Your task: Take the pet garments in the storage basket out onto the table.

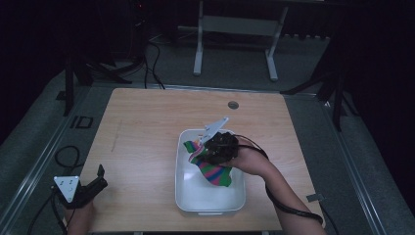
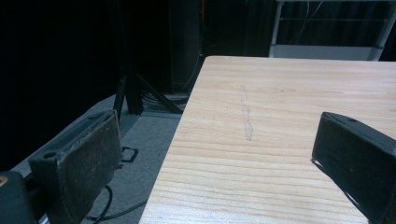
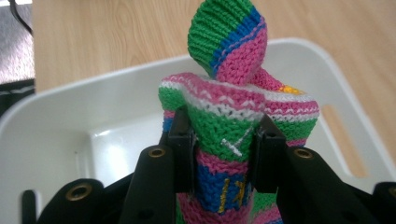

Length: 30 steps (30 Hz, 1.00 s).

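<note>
The right gripper [image 3: 223, 144] has its two black jaws clamped on a striped knitted sock [image 3: 229, 116], pinching a bunched fold of it from either side so that the cuff end stands up just beyond the jaw tips while the rest hangs back toward the hand. In the high view the sock [image 1: 211, 169] drapes from the right gripper [image 1: 208, 147] over the white plastic bin [image 1: 210, 200], with the toe end low inside it; whether that end touches the bin floor cannot be told. Gripping across a gathered fold gives soft fabric enough bulk to hold without slipping, and holding it directly over the bin suggests the sock is either being lowered in or lifted out, though the frames do not settle which. The left gripper [image 1: 90, 188] sits well away from the bin at the table's [image 2: 280, 93] near left corner, jaws apart with nothing between them and bare wood ahead, apparently parked so it stays clear of the working hand.
</note>
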Each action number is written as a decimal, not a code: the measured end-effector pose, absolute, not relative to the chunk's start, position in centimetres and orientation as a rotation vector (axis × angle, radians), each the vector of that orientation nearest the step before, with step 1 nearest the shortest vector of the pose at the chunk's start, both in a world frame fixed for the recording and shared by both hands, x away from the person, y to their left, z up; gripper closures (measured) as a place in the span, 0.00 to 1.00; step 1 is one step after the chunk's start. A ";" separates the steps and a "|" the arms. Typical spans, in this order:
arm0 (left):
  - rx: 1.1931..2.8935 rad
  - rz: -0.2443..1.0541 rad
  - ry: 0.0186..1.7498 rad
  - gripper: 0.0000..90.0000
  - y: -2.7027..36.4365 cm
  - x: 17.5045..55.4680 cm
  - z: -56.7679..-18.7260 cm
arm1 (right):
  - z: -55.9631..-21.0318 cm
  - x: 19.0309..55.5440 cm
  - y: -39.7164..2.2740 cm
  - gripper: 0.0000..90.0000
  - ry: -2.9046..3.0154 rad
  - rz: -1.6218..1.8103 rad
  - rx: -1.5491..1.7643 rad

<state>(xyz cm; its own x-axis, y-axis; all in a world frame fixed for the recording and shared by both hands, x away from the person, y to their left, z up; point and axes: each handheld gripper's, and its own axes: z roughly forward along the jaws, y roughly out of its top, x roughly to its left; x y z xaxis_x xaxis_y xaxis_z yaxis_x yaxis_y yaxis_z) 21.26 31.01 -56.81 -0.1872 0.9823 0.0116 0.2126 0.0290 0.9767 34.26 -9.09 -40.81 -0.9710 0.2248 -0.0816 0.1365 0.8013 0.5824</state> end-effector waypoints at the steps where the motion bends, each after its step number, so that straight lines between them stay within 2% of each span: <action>1: 1.269 1.232 1.516 0.02 31.0 21.2 -56.8 | -39.4 34.2 -9.7 0.75 2.809 0.950 0.288; 13: 1.268 1.229 1.519 0.02 31.0 21.3 -56.8 | -34.1 34.4 -13.9 0.74 2.653 1.041 0.341; 30: 1.269 1.237 1.518 0.02 31.0 21.3 -56.8 | -33.8 35.9 -21.7 0.74 2.538 0.977 0.558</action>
<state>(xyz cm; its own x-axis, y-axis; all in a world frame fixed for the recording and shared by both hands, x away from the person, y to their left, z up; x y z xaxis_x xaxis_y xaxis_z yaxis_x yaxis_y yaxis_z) 21.29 30.95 -56.80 -0.1906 0.9815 0.0173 0.2146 0.0245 0.9764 35.93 -21.69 -33.76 -0.8558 0.4811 -0.1900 0.2295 0.6823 0.6941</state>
